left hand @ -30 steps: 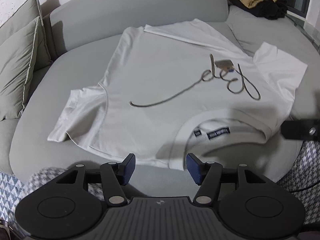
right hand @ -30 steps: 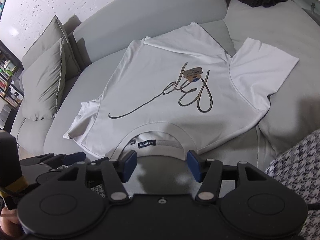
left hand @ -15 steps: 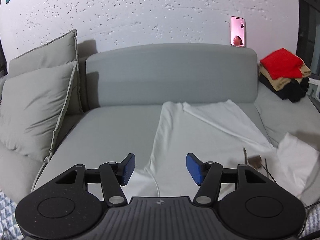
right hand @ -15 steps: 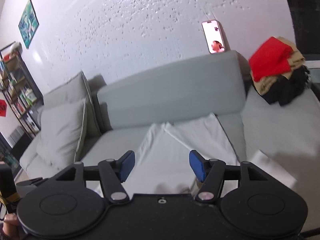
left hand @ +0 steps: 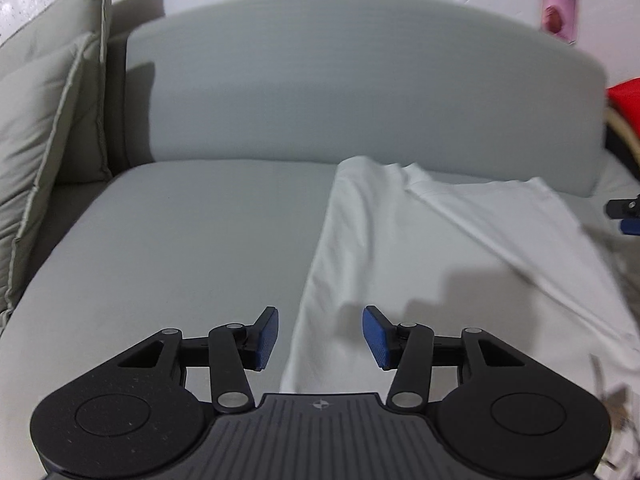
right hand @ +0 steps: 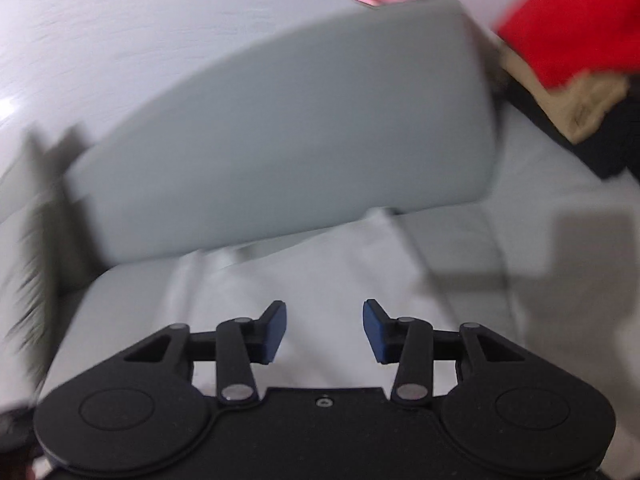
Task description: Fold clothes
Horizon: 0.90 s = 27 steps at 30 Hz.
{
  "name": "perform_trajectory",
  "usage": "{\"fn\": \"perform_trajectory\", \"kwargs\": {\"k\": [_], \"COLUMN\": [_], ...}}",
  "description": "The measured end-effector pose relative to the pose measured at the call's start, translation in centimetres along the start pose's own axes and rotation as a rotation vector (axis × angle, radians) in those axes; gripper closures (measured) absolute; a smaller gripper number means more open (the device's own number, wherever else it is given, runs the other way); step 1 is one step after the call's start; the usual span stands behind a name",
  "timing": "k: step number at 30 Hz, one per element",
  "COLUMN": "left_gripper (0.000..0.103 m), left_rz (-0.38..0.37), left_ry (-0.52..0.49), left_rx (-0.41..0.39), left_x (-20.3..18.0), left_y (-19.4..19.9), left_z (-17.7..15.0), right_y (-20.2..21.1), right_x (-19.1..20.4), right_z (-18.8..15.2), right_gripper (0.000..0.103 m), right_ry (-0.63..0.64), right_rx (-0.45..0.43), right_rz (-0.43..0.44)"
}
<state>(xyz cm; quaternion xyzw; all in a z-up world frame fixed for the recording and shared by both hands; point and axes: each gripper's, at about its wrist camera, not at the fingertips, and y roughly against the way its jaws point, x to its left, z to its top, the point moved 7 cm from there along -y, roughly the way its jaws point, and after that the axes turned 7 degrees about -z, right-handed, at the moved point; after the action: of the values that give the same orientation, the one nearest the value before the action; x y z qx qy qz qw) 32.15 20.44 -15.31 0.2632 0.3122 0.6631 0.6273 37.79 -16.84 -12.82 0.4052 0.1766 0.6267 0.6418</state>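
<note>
A grey sofa (left hand: 200,240) fills our view, the white T-shirt (left hand: 420,248) spread flat on its seat. Our left tongs (left hand: 319,338) and right tongs (right hand: 325,333) both gape wide above the shirt, holding nothing. Folded clothes (right hand: 568,52) sit far right.

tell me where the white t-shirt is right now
In the left wrist view, the white t-shirt lies spread on the grey sofa seat, right of centre, its far edge near the backrest.
</note>
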Motion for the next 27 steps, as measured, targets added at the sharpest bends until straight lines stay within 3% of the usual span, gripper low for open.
{"fn": "perform_trajectory", "kwargs": {"k": [5, 9, 11, 13, 15, 17, 19, 22, 24, 27], "left_gripper": [0.056, 0.054, 0.054, 0.054, 0.053, 0.053, 0.054, 0.053, 0.052, 0.051], "left_rz": [-0.052, -0.062, -0.068, -0.074, -0.088, -0.092, -0.093, -0.111, -0.121, -0.122], "left_ry": [0.080, 0.030, -0.001, -0.005, 0.012, 0.023, 0.023, 0.015, 0.009, 0.002], "left_rx": [-0.030, -0.030, -0.016, -0.020, -0.024, -0.026, -0.027, -0.023, -0.016, -0.012], "left_x": [0.6, -0.9, -1.2, -1.4, -1.4, -1.4, -1.6, -2.2, -2.7, -2.9], "left_y": [-3.7, -5.0, -5.5, -5.5, -5.5, -5.5, -5.5, -5.6, -5.8, -5.9], "left_z": [1.0, 0.6, 0.5, 0.5, 0.7, 0.6, 0.5, 0.2, 0.1, 0.0], "right_y": [-7.4, -12.2, -13.1, -13.9, -13.7, -12.9, -10.8, -8.9, -9.0, -9.7], "right_x": [-2.9, -3.0, -1.8, -0.4, 0.6, 1.0, -0.8, -5.4, -8.0, -10.2], "right_z": [2.6, 3.6, 3.6, 3.5, 2.7, 2.0, 2.9, 4.4, 4.4, 3.3], "right_gripper": [0.061, 0.061, 0.061, 0.071, 0.100, 0.100, 0.100, 0.101, 0.101, 0.101], "right_ry": [-0.056, -0.050, 0.036, 0.131, 0.218, 0.282, 0.211, 0.052, -0.004, -0.053], "right_rx": [0.023, 0.026, -0.005, -0.040, -0.074, -0.130, -0.253, -0.311, -0.275, -0.220], "right_rz": [-0.020, -0.062, -0.074, -0.084, -0.077, -0.099, -0.212, -0.329, -0.418, -0.430]}}
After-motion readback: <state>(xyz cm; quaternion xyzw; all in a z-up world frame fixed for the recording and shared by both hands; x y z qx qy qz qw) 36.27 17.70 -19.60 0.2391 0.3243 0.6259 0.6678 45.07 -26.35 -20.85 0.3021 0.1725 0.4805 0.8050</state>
